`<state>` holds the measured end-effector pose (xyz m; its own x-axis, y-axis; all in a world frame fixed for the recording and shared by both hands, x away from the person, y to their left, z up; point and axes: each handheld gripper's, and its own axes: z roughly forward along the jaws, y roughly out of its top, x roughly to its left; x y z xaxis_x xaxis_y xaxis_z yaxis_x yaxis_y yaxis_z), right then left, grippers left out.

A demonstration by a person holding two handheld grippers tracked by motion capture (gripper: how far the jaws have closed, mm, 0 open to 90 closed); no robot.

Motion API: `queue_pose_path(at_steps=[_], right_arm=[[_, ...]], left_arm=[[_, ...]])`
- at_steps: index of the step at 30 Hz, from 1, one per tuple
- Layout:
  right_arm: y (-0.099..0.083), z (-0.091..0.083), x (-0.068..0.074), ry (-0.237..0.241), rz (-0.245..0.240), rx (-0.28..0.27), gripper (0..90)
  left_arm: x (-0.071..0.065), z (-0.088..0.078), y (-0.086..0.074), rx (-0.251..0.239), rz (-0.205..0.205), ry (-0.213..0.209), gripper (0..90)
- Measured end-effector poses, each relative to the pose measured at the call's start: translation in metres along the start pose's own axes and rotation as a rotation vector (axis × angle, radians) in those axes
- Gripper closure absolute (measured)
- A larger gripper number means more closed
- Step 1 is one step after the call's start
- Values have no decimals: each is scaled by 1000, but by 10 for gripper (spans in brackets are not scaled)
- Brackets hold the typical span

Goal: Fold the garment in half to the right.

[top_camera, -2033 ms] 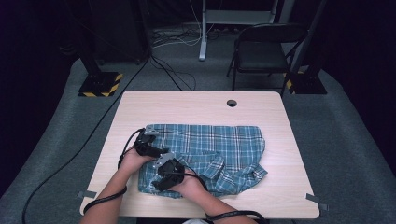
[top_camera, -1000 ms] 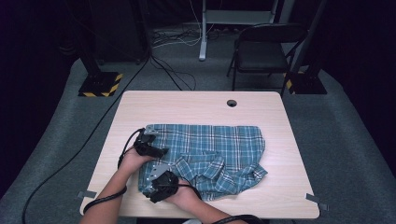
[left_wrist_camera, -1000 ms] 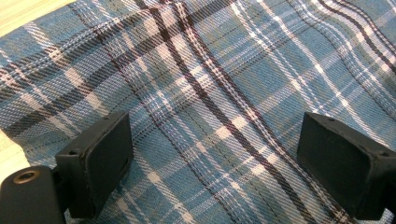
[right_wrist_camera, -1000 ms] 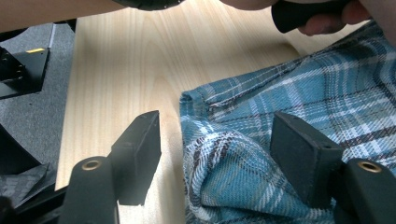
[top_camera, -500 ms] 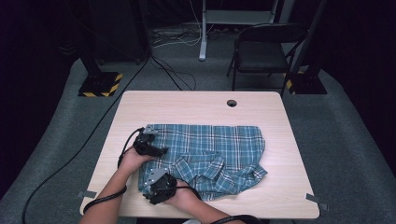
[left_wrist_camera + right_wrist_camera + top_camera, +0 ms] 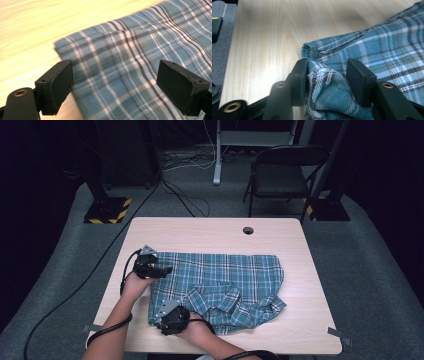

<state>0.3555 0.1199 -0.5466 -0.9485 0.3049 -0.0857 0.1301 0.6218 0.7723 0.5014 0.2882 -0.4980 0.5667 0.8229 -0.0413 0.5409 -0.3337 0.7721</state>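
A teal plaid shirt [image 6: 225, 275] lies spread on the pale wooden table [image 6: 200, 232]. My left gripper [image 6: 163, 269] hovers over the shirt's far left edge, its wide-open jaws holding nothing; in the left gripper view the left gripper [image 6: 115, 82] looks down on blurred plaid shirt [image 6: 130, 47]. My right gripper [image 6: 159, 322] is at the shirt's near left corner. In the right gripper view the right gripper [image 6: 327, 75] has just been closing its jaws, and a bunched fold of the shirt [image 6: 329, 87] fills the gap between the pads.
A round cable hole [image 6: 248, 230] sits near the table's far edge. A black folding chair [image 6: 282, 175] and stand bases [image 6: 107, 210] stand on the grey floor beyond. Cables trail off the table's left side. Bare wood lies left of and beyond the shirt.
My right gripper moved from the middle of the shirt's near edge to its near left corner and stayed there. My left gripper shifted slightly up and away over the shirt's left edge.
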Motion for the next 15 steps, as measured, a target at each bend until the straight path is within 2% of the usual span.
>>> queue_pose_path(at_steps=[3,8,15], right_arm=[[0,0,1,-18,8,-1,596],[-1,-1,4,-54,-10,-5,724],[-2,-3,4,-49,5,-4,752]], left_arm=[[5,0,0,3,-5,20,132],[15,4,-2,21,-30,42,120],[22,12,-8,46,-55,50,119]])
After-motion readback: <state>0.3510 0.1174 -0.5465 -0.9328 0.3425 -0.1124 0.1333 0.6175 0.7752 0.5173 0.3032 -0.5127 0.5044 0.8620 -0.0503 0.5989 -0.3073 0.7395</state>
